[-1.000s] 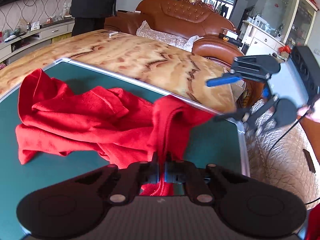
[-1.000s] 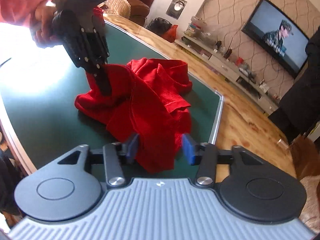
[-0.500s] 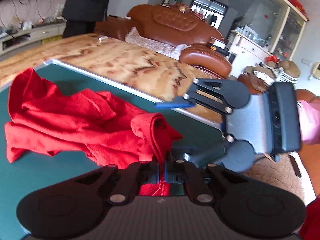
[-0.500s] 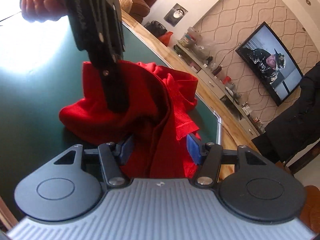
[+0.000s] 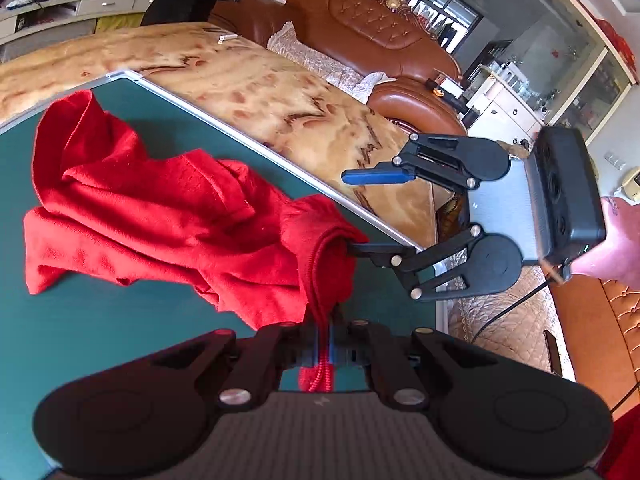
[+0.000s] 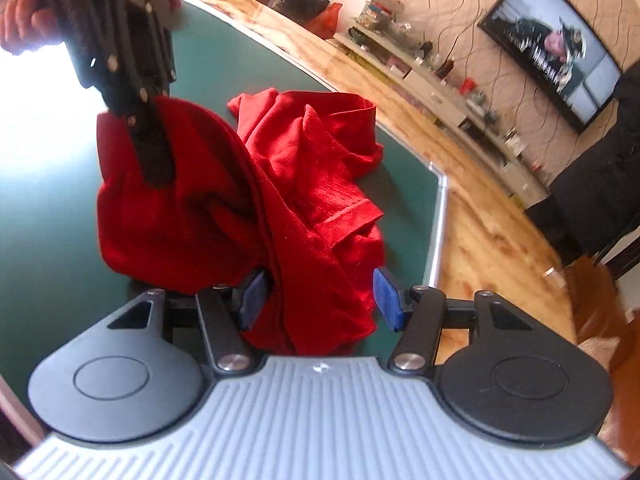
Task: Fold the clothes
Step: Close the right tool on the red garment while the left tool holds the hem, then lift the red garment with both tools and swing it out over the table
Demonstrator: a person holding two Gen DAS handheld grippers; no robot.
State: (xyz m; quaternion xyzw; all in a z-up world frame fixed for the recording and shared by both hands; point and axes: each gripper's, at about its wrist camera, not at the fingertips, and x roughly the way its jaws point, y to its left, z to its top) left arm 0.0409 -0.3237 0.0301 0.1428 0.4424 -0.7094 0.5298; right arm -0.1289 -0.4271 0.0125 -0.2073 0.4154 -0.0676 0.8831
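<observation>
Red knit garment, one piece, crumpled in a heap on the dark green surface, filling left and centre of the left wrist frame and the centre of the right wrist frame. Not flat, no clean fold lines visible.

Left gripper: jaws pressed together, pinching a ribbed edge of the garment (looks like a hem or cuff, can't tell which). That edge is pulled up off the surface toward the lower centre of the frame, so the cloth tents there, probably to separate one layer from the heap.

Right gripper: jaws spread, blue pads either side of a hanging bunch of the same cloth at lower centre of its own frame. Cloth sits between them and touches the left-hand pad, not clamped. From the left wrist view one finger pokes into the raised fold, the other stands clear above it. My read: lining up a second grip point so the piece can be stretched between two hands.

Count: 1 garment, 2 grippers, 1 green surface with a metal rim, resting on a larger wood-grain table.
</observation>
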